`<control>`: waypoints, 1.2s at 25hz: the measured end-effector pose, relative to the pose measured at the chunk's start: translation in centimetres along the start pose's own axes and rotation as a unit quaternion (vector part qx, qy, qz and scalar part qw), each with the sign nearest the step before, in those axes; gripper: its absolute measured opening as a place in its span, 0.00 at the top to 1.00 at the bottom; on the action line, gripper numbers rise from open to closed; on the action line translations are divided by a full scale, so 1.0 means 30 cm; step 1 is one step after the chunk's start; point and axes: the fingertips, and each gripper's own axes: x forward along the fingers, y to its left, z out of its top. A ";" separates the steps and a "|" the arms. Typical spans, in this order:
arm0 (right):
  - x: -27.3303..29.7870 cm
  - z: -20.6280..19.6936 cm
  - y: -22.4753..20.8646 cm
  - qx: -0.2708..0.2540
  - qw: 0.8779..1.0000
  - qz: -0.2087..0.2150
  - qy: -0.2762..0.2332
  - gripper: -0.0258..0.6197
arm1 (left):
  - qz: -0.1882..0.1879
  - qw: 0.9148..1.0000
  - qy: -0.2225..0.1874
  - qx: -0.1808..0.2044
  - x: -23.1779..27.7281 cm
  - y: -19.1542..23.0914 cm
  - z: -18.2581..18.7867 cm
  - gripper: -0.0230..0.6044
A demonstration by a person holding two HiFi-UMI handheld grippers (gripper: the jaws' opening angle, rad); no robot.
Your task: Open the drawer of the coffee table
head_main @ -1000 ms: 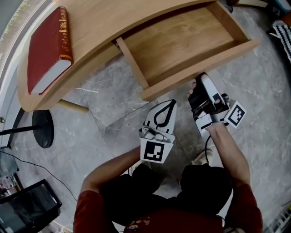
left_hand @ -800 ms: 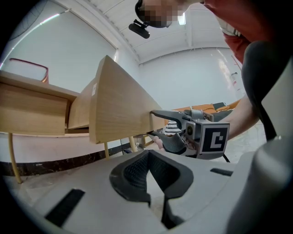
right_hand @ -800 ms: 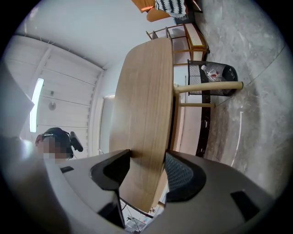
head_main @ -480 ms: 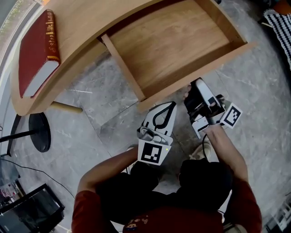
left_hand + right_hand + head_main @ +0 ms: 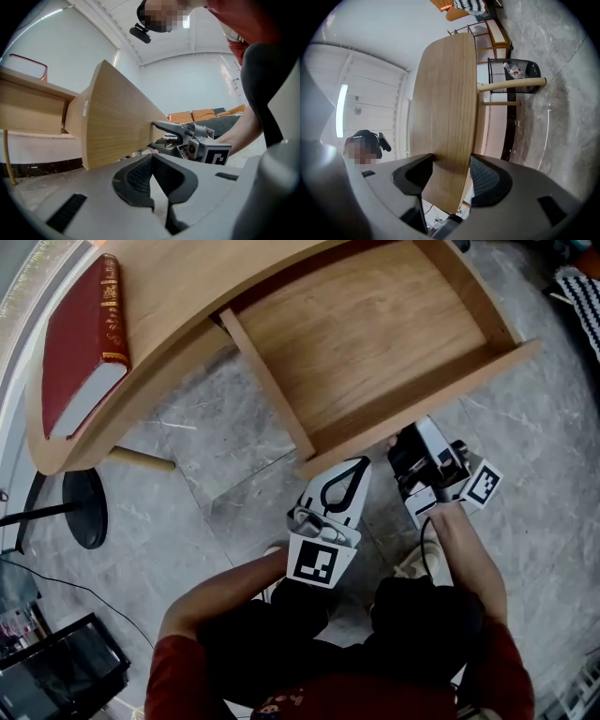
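Drawer [image 5: 366, 334]: pulled well out of the table [image 5: 178, 296], with its wooden floor fully exposed. The drawer front [image 5: 422, 395] is the edge nearest the person and serves as the reference for all positions below.

Right claw [image 5: 405, 442]: located at the drawer front, toward its middle, on the person's side. In the right gripper view the right claw [image 5: 450, 168] stands with one jaw on each face of the drawer front [image 5: 445, 103]. Both pads bear against the wood, so the panel is clamped between them.

Left claw [image 5: 352, 465]: located just beside the left-hand end of the drawer front, on the person's side, to the left of the right claw. In the left gripper view the left claw [image 5: 151, 161] has its jaws brought fully together with nothing between them. The drawer front [image 5: 117, 122] stands ahead of and above the tips. Contact with the panel cannot be determined. The right claw [image 5: 161, 133] shows in the same view, fastened on the far end of the panel.

Other items:
- Red book [image 5: 80, 343]: lies flat on the table top, well apart from the drawer front, at the table's left end.
- Grey stone floor [image 5: 216, 484]: beneath the drawer front.
- Black wire bin [image 5: 513, 72]: stands on the floor beyond the drawer front, near a table leg [image 5: 511, 85].
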 end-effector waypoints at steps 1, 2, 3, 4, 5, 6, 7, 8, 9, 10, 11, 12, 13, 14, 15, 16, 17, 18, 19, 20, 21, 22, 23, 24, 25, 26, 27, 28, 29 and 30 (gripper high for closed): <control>-0.005 -0.004 -0.009 0.000 1.000 0.005 0.001 0.59 | 0.000 1.000 0.002 -0.002 -0.004 0.002 -0.004 0.95; -0.010 -0.008 -0.019 0.000 1.000 0.009 0.004 0.59 | 0.001 1.000 0.003 -0.006 -0.007 0.003 -0.008 0.95; -0.014 -0.010 -0.030 0.000 1.000 0.012 0.007 0.59 | 0.003 1.000 0.005 -0.010 -0.007 0.005 -0.013 0.95; -0.018 -0.011 -0.042 -0.001 1.000 0.014 0.009 0.59 | 0.004 1.000 0.005 -0.013 -0.005 0.007 -0.017 0.95; -0.021 -0.012 -0.054 -0.001 1.000 0.016 0.011 0.59 | 0.004 1.000 0.005 -0.014 -0.003 0.009 -0.019 0.95; -0.023 -0.014 -0.062 -0.001 1.000 0.019 0.012 0.59 | 0.004 1.000 0.006 -0.015 -0.001 0.011 -0.022 0.95; -0.024 -0.014 -0.067 -0.001 1.000 0.023 0.014 0.59 | 0.004 1.000 0.007 -0.015 0.000 0.012 -0.026 0.95; -0.024 -0.015 -0.069 -0.001 1.000 0.026 0.015 0.59 | 0.004 1.000 0.008 -0.015 0.001 0.013 -0.029 0.95; -0.024 -0.015 -0.069 -0.001 0.999 0.029 0.016 0.59 | 0.004 1.000 0.009 -0.016 0.002 0.013 -0.033 0.95; -0.023 -0.016 -0.069 -0.001 0.999 0.031 0.016 0.59 | 0.004 1.000 0.011 -0.016 0.003 0.014 -0.037 0.95; -0.022 -0.017 -0.069 -0.001 0.999 0.032 0.017 0.59 | 0.004 1.000 0.012 -0.016 0.004 0.014 -0.042 0.95; -0.021 -0.017 -0.069 -0.002 0.999 0.032 0.017 0.59 | 0.005 1.000 0.014 -0.017 0.006 0.015 -0.046 0.95; -0.021 -0.017 -0.069 -0.002 0.999 0.032 0.017 0.59 | 0.005 1.000 0.015 -0.019 0.007 0.016 -0.050 0.95; -0.021 -0.017 -0.070 -0.002 0.999 0.032 0.017 0.59 | 0.005 1.000 0.016 -0.020 0.009 0.016 -0.053 0.95; -0.021 -0.017 -0.070 -0.002 0.999 0.032 0.016 0.59 | 0.005 1.000 0.017 -0.020 0.011 0.016 -0.055 0.95; -0.022 -0.017 -0.071 -0.003 0.999 0.032 0.016 0.59 | 0.004 1.000 0.017 -0.019 0.013 0.014 -0.056 0.95; -0.023 -0.017 -0.071 -0.003 0.999 0.031 0.016 0.59 | 0.003 1.000 0.017 -0.019 0.015 0.012 -0.057 0.95; -0.024 -0.017 -0.071 -0.003 0.999 0.031 0.016 0.59 | 0.002 1.000 0.018 -0.020 0.016 0.010 -0.058 0.95; -0.024 -0.017 -0.071 -0.003 0.999 0.031 0.016 0.59 | 0.002 1.000 0.018 -0.020 0.016 0.009 -0.058 0.95; -0.024 -0.017 -0.070 -0.003 0.999 0.030 0.016 0.59 | 0.002 1.000 0.018 -0.020 0.017 0.010 -0.059 0.95; -0.022 -0.017 -0.070 -0.003 0.999 0.030 0.016 0.59 | 0.002 1.000 0.018 -0.020 0.017 0.012 -0.059 0.95; -0.021 -0.017 -0.069 -0.003 0.999 0.030 0.016 0.59 | 0.002 1.000 0.018 -0.020 0.017 0.014 -0.059 0.95; -0.021 -0.018 -0.069 -0.003 0.999 0.030 0.016 0.59 | 0.002 1.000 0.018 -0.020 0.017 0.015 -0.058 0.95; -0.022 -0.018 -0.070 -0.003 0.999 0.028 0.015 0.59 | 0.003 1.000 0.017 -0.020 0.017 0.015 -0.057 0.95; -0.025 -0.019 -0.072 -0.005 1.000 0.025 0.014 0.58 | 0.003 1.000 0.016 -0.020 0.017 0.014 -0.057 0.95; -0.028 -0.020 -0.077 -0.008 1.000 0.021 0.013 0.57 | 0.004 1.000 0.016 -0.019 0.016 0.015 -0.059 0.95; -0.031 -0.022 -0.084 -0.012 1.000 0.015 0.014 0.56 | 0.005 1.000 0.018 -0.019 0.015 0.016 -0.063 0.95; -0.035 -0.023 -0.093 -0.018 1.000 0.007 0.015 0.56 | 0.006 1.000 0.020 -0.019 0.015 0.018 -0.067 0.95; -0.041 -0.024 -0.104 -0.024 1.000 -0.004 0.017 0.55 | 0.007 1.000 0.022 -0.018 0.015 0.019 -0.071 0.95; -0.051 -0.025 -0.117 -0.028 0.999 -0.015 0.017 0.55 | 0.007 1.000 0.023 -0.017 0.014 0.019 -0.073 0.95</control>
